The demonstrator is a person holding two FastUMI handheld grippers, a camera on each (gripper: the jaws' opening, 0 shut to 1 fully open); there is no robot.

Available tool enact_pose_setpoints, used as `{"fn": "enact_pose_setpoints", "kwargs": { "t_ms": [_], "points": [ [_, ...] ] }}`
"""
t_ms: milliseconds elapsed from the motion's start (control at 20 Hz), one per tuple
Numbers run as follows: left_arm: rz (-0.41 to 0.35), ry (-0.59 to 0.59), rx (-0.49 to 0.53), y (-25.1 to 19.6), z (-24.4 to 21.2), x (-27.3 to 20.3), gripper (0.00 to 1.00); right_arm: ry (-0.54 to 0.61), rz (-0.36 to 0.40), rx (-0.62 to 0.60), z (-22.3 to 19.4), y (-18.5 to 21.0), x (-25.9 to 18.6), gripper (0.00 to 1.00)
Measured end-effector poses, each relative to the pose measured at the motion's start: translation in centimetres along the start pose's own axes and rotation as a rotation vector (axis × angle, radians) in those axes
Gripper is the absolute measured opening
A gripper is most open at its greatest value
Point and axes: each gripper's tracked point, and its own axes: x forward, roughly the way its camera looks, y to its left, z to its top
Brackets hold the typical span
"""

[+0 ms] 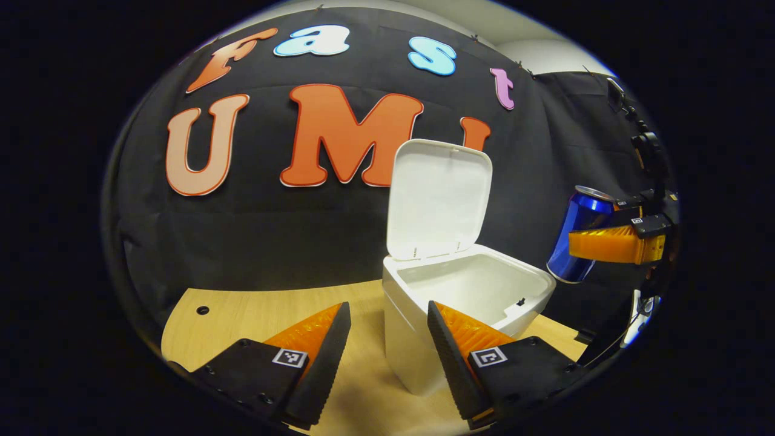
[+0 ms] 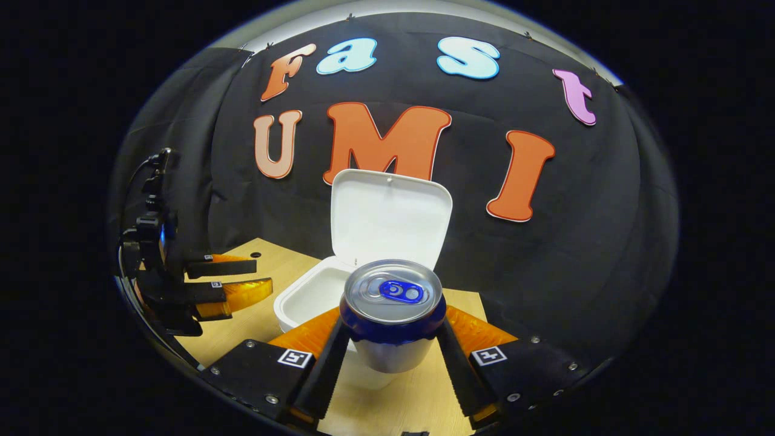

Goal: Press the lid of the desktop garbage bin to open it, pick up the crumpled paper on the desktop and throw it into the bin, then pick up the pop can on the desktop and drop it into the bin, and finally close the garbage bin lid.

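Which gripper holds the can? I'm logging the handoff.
The right gripper: it grips the blue can beside the open bin. The left gripper is open, holding nothing.

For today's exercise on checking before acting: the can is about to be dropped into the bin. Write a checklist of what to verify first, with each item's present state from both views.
1. Bin lid open and standing upright: ok.
2. Pop can held between both fingers of the right tongs: ok.
3. Can above the opening of the bin: not ok; in the left gripper view it hangs off to the side of the rim.
4. Left tongs open, holding nothing and outside the bin: ok.
5. Crumpled paper already inside the bin: cannot tell; the visible part of the inside shows none.
6. Room in the bin for the can: ok, as far as the inside shows.
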Motion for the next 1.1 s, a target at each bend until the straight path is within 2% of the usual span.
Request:
{"fn": "enact_pose_setpoints", "kwargs": {
  "t_ms": [150, 450, 700, 850, 1100],
  "points": [
    [0.039, 0.005, 0.011, 1.4, -0.3, -0.7, 0.83, -0.013, 0.003, 0.013, 0.3, -0.1, 1.6, 0.8],
    [0.111, 0.015, -0.009, 4.0, -1.1, -2.4, 0.81, 0.003, 0.011, 0.058, -1.2, -0.2, 3.8, 0.81],
    [0.163, 0.03, -0.045, 5.6, -2.1, -2.8, 0.81, 0.056, 0.031, 0.068, -4.0, 0.4, 5.3, 0.81],
    [0.171, 0.038, -0.053, 5.9, -2.4, -2.8, 0.81, 0.082, 0.032, 0.045, -5.1, 0.6, 5.4, 0.81],
    [0.168, 0.035, -0.048, 6.1, -2.3, -2.7, 0.81, 0.057, 0.04, 0.039, -3.9, 1.0, 5.8, 0.83]
  ]
}}
